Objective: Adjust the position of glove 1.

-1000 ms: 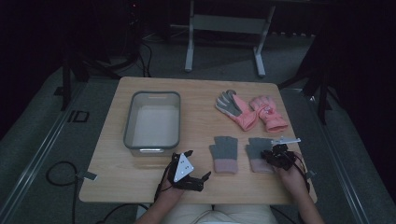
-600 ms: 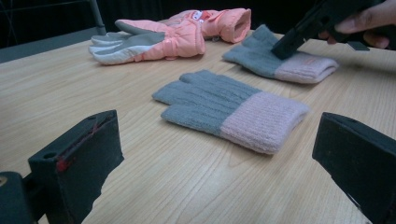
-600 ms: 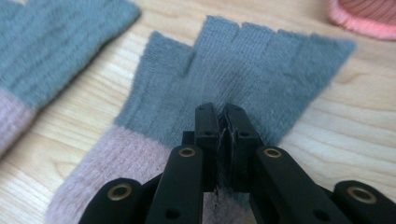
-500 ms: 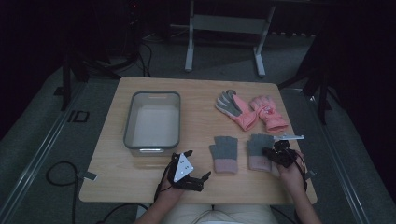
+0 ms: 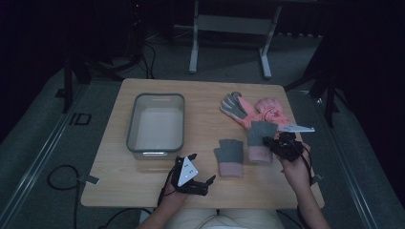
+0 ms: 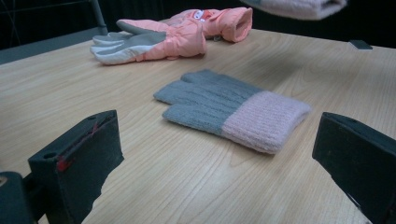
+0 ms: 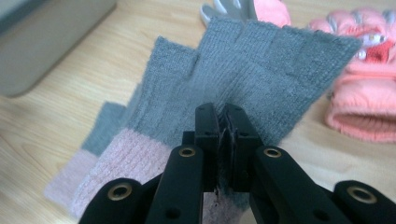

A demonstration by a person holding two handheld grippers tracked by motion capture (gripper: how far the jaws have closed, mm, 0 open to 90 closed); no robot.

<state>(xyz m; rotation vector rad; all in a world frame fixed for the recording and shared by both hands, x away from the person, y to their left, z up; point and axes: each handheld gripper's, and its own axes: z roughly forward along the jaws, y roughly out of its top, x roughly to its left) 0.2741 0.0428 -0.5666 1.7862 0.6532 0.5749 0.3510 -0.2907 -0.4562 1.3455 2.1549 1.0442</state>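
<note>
Gripping a grey knit glove (image 7: pixel 261 70) near its middle, the right hand-held gripper (image 7: pixel 223 122) has its jaws closed on a thin pinch of fabric. The glove is lifted clear of the bench (image 5: pixel 205 102), to the right of the second glove (image 5: pixel 230 156), which lies flat with its pink cuff toward the person. The left hand-held gripper (image 5: pixel 191 179) rests near the bench's front edge with its jaws wide apart, holding nothing, pointed at the flat glove.

Risks from this state:

- Slip. The pinch takes in little material and knit stretches, so a quick swing could pull the glove free.
- Snag. The hanging cuff sits just above the flat glove and close to the pink gloves (image 5: pixel 260 112); a low carry could drag either out of place.
- Miss. If the bin (image 5: pixel 156 125) is the target, its rim stands above the bench. A drooping glove may catch on the near wall and drape over it.
- Collision. The route to the bin crosses above the left hand-held gripper.
</note>
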